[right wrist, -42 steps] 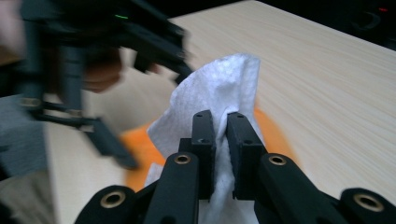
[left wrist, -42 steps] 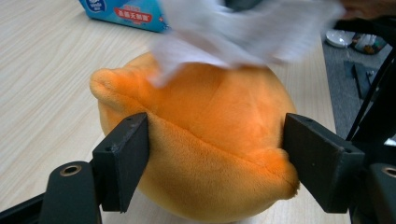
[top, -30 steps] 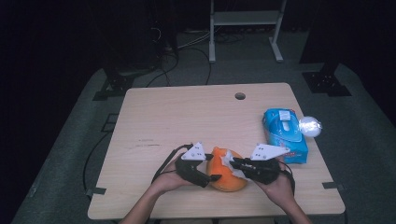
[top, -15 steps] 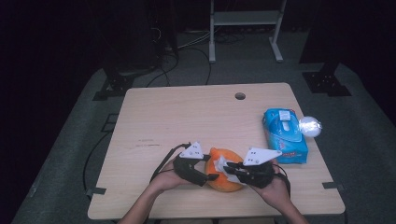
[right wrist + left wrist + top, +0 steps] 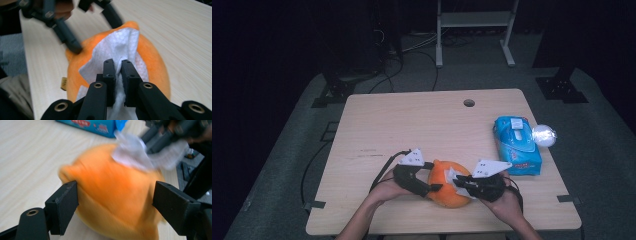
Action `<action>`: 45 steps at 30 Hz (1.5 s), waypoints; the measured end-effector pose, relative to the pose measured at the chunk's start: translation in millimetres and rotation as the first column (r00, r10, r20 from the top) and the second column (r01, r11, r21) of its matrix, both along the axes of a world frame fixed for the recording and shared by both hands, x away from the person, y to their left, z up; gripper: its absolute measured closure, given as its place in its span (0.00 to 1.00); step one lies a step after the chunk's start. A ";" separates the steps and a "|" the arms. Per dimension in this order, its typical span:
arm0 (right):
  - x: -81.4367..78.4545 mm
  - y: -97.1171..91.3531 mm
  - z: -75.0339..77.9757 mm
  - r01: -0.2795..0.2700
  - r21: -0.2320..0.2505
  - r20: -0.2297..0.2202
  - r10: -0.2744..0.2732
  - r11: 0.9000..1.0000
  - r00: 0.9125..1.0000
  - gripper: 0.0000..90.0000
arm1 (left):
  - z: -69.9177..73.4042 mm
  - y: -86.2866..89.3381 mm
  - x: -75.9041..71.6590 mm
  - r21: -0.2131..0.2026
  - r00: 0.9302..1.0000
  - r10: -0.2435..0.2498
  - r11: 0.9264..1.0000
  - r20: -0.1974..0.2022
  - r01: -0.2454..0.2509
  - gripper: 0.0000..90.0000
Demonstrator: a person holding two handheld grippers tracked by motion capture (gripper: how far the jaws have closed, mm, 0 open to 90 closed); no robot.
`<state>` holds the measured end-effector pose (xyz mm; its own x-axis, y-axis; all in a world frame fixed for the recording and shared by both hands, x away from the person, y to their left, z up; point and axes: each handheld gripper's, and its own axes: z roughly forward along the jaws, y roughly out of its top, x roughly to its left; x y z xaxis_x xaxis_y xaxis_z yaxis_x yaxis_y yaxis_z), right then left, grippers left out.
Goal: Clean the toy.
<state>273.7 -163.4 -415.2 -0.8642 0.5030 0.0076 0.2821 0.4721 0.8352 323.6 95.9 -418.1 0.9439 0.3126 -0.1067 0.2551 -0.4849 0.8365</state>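
Hands low at near table edge, tools [image 5: 447,187] facing across orange plush [image 5: 447,192].

Fuzzy orange plush toy [image 5: 447,184], soft white tissue [image 5: 117,47], matt pale wood table [image 5: 412,125].

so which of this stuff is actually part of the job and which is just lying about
In the job:
- orange plush, between the left gripper's spread fingers, which have just been opening
- white wipe, pinched by the right gripper against the plush

Lying about:
- blue wipes pack
- shiny ball beside it
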 end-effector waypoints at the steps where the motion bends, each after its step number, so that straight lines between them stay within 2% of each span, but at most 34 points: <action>1: -2.0 2.3 0.0 -0.019 -0.005 0.002 0.019 1.000 1.000 0.91 | 0.2 0.2 0.3 -0.008 1.000 0.007 1.000 0.002 -0.007 0.21; 4: -5.1 6.2 0.1 -0.045 -0.010 0.007 0.045 0.999 0.999 0.91 | -3.7 -0.3 0.4 0.007 1.000 0.000 1.000 0.001 0.000 0.22; 6: -4.0 3.1 3.6 -0.045 0.014 0.006 0.045 0.999 0.999 0.91 | -6.3 0.1 0.6 0.012 1.000 0.006 1.000 0.002 -0.006 0.24; 8: -0.2 -3.9 8.8 -0.007 0.057 0.001 0.007 0.998 1.000 0.91 | -8.1 0.2 1.0 0.016 1.000 0.008 1.000 0.005 -0.008 0.25; 10: 4.4 -9.7 9.4 0.059 0.050 0.006 -0.059 0.997 0.998 0.90 | -8.5 0.8 1.0 0.013 1.000 0.002 1.000 0.003 -0.003 0.25; 12: 8.6 -13.5 5.7 0.081 0.057 -0.021 -0.080 0.995 0.997 0.91 | -8.4 0.3 1.2 0.013 1.000 -0.004 1.000 0.000 0.004 0.25; 13: 10.7 -13.0 2.4 0.071 0.053 -0.049 -0.069 0.996 0.996 0.90 | -7.9 0.2 1.2 0.016 1.000 -0.008 1.000 0.002 0.008 0.25; 16: 9.3 -8.4 -0.5 0.037 0.032 -0.054 -0.035 0.999 0.998 0.90 | -3.8 2.4 1.8 0.004 1.000 -0.021 1.000 -0.015 0.021 0.21; 19: 6.6 -4.7 -4.2 -0.012 0.018 -0.062 0.013 1.000 0.998 0.91 | -1.2 4.3 2.6 -0.028 1.000 -0.017 0.999 -0.013 0.016 0.19; 23: 1.8 0.4 -5.7 -0.096 0.024 -0.079 0.098 0.995 0.992 0.91 | -1.6 2.8 3.7 -0.033 1.000 -0.014 0.999 -0.024 0.013 0.14; 26: -0.3 3.6 -5.9 -0.135 0.028 -0.084 0.137 0.990 0.987 0.90 | -9.2 -0.7 5.2 -0.025 0.997 -0.041 0.999 -0.070 0.039 0.13; 27: 0.2 2.3 -4.7 -0.140 0.036 -0.091 0.142 0.990 0.986 0.90 | -11.8 -1.1 5.7 -0.034 0.994 -0.045 0.999 -0.095 0.042 0.14; 28: 1.0 -0.9 -2.3 -0.134 0.049 -0.090 0.138 0.990 0.986 0.90 | -14.1 -0.6 6.6 -0.040 0.993 -0.046 0.998 -0.111 0.042 0.15; 30: 5.2 -10.0 2.3 -0.109 0.116 -0.096 0.120 0.987 0.988 0.90 | -15.9 1.1 8.8 -0.052 0.989 -0.044 0.998 -0.139 0.037 0.16; 31: 7.1 -13.6 3.7 -0.075 0.136 -0.089 0.088 0.988 0.992 0.90 | -16.2 1.8 9.4 -0.052 0.989 -0.050 0.998 -0.142 0.043 0.16; 33: 11.6 -18.0 2.7 -0.001 0.140 -0.092 0.014 0.990 0.996 0.90 | -16.5 1.5 9.3 -0.054 0.989 -0.049 0.998 -0.143 0.041 0.16; 35: 14.5 -17.8 -1.7 0.011 0.139 -0.124 0.006 0.990 0.992 0.90 | -17.2 0.1 9.1 -0.053 0.988 -0.049 0.998 -0.145 0.042 0.15; 37: 13.5 -13.0 -4.3 -0.005 0.108 -0.135 0.019 0.994 0.991 0.90 | -18.3 -1.3 8.5 -0.046 0.988 -0.052 0.998 -0.145 0.046 0.15; 38: 12.7 -11.6 -4.1 -0.006 0.106 -0.127 0.019 0.994 0.992 0.90 | -19.3 -2.0 8.1 -0.048 0.989 -0.050 0.998 -0.141 0.044 0.15; 39: 11.6 -10.8 -2.0 -0.004 0.096 -0.118 0.015 0.995 0.993 0.90 | -18.7 -1.6 7.6 -0.049 0.990 -0.055 0.998 -0.130 0.049 0.21; 41: 11.3 -12.4 0.9 0.008 0.097 -0.106 0.003 0.995 0.994 0.90 | -15.0 -0.5 4.8 -0.058 0.996 -0.046 0.997 -0.079 0.041 0.33; 43: 11.2 -16.3 5.6 0.031 0.099 -0.078 -0.024 0.995 0.997 0.90 | -9.9 -0.6 2.0 -0.094 0.999 -0.042 0.995 -0.012 0.041 0.43; 45: 10.6 -19.3 10.0 0.055 0.106 -0.057 -0.049 0.993 0.997 0.90 | -4.9 -1.8 -0.8 -0.111 0.998 -0.018 0.994 0.068 0.026 0.47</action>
